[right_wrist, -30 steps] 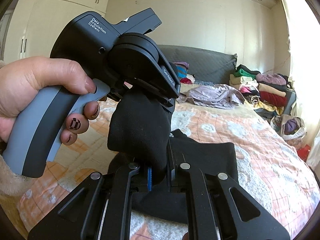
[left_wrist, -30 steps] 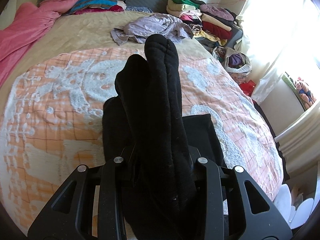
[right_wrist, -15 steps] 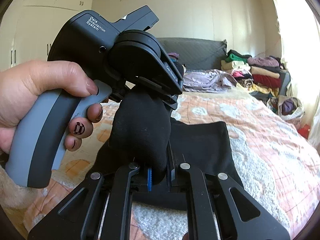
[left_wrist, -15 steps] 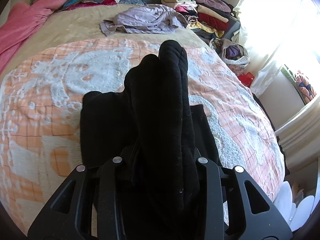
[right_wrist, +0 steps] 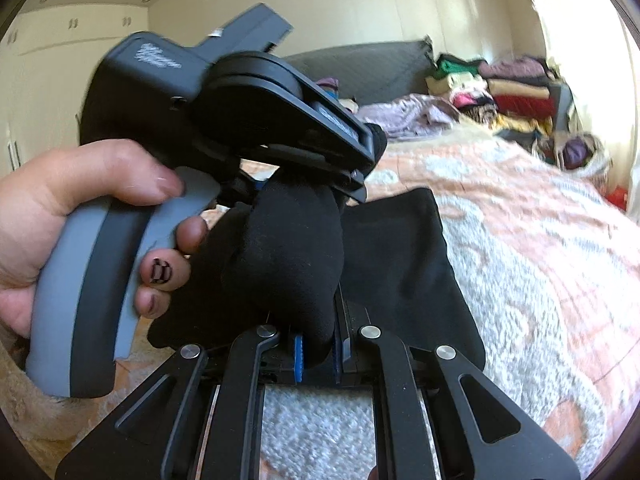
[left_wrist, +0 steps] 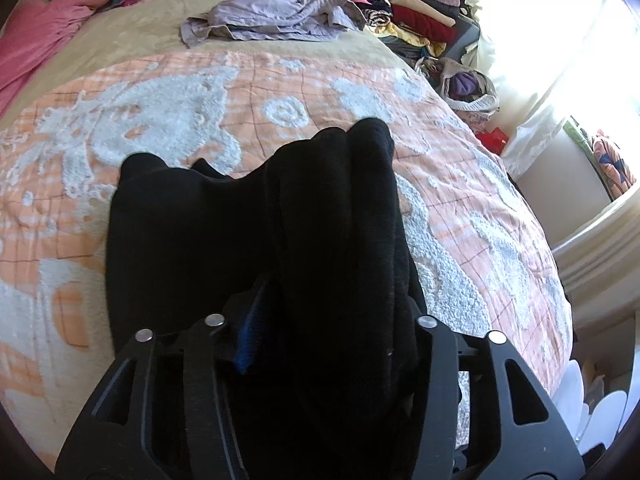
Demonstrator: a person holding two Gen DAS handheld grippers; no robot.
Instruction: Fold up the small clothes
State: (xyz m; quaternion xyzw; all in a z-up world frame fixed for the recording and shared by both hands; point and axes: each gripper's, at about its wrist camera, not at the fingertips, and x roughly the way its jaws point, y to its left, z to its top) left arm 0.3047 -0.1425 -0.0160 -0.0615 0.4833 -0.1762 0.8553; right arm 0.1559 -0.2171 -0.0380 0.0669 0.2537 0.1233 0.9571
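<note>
Right tool [right_wrist: 318, 354] pinches black garment [right_wrist: 288, 248]; basket [left_wrist: 482, 101] holds purple clothes.

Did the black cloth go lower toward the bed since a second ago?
Yes. The black cloth has sunk toward the orange blanket; its top sat near the lilac clothes, now well below them. The left gripper has just been opening.

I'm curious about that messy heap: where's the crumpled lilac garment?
In the left wrist view, the crumpled lilac garment lies at the bed's far end, left of the stacked folded clothes.
</note>
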